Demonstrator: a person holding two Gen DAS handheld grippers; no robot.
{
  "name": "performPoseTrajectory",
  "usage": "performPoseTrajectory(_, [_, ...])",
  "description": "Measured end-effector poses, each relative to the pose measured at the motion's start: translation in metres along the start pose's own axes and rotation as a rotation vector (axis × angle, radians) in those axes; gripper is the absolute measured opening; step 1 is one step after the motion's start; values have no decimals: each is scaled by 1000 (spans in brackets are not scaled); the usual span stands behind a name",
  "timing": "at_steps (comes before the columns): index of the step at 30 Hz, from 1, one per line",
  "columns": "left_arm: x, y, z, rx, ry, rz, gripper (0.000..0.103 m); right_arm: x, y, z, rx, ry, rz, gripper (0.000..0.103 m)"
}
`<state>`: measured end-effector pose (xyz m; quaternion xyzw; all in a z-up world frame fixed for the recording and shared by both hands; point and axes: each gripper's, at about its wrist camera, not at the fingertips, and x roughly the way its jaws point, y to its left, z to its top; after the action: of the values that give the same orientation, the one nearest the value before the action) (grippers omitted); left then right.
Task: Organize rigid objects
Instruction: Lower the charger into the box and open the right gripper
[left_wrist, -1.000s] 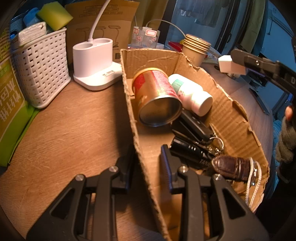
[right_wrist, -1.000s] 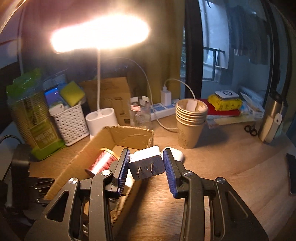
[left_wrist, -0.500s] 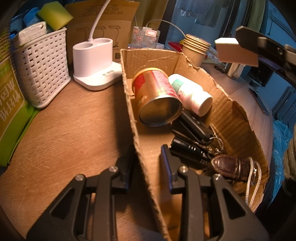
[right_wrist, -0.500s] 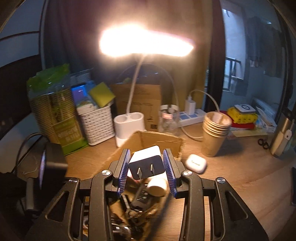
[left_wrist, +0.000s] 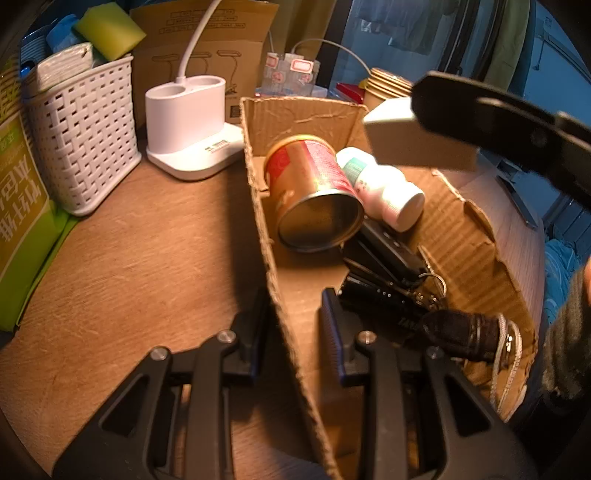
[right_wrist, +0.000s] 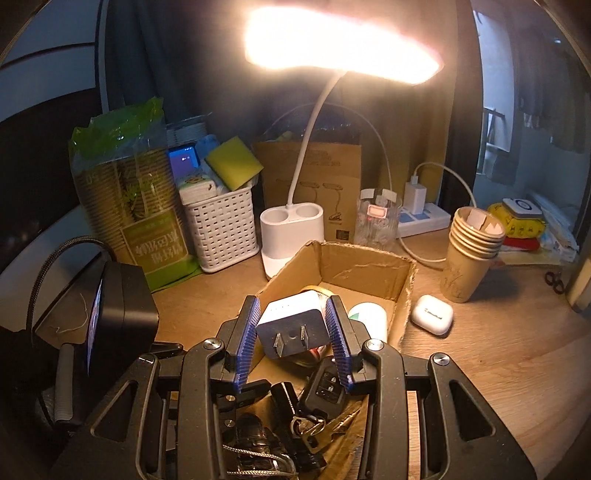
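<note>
Boxy white charger (right_wrist: 291, 325), corrugated cardboard box (right_wrist: 364, 264)

Left wrist view: mounted close above the near left wall of the torn brown cardboard box (left_wrist: 469, 236), facing steeply down and forward along its length toward the far white woven plastic basket (left_wrist: 85, 147). Right wrist view: set higher over the box's near end, facing forward and down toward the lit white desk lamp (right_wrist: 291, 240). Both views share the box interior, the basket, the lamp base and the wooden surface (right_wrist: 498, 332).
</note>
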<state>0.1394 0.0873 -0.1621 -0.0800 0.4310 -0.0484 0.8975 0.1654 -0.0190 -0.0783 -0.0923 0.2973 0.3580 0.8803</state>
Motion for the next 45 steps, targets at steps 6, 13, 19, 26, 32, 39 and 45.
performPoseTrajectory(6, [0, 0, 0, 0, 0, 0, 29, 11, 2, -4, -12, 45, 32, 39])
performPoseTrajectory(13, [0, -1, 0, 0, 0, 0, 29, 20, 6, -9, -22, 84, 43, 37])
performPoseTrajectory(19, [0, 0, 0, 0, 0, 0, 29, 21, 6, -10, -22, 88, 42, 36])
performPoseTrajectory(26, [0, 0, 0, 0, 0, 0, 29, 26, -2, -13, -8, 107, 33, 36])
performPoseTrajectory(32, [0, 0, 0, 0, 0, -1, 29, 23, -12, -14, 9, 107, 19, 36])
performPoseTrajectory(39, [-1, 0, 0, 0, 0, -1, 30, 17, -18, -12, 20, 91, 14, 36])
performPoseTrajectory(45, [0, 0, 0, 0, 0, -1, 30, 10, -26, -10, 33, 72, 2, 37])
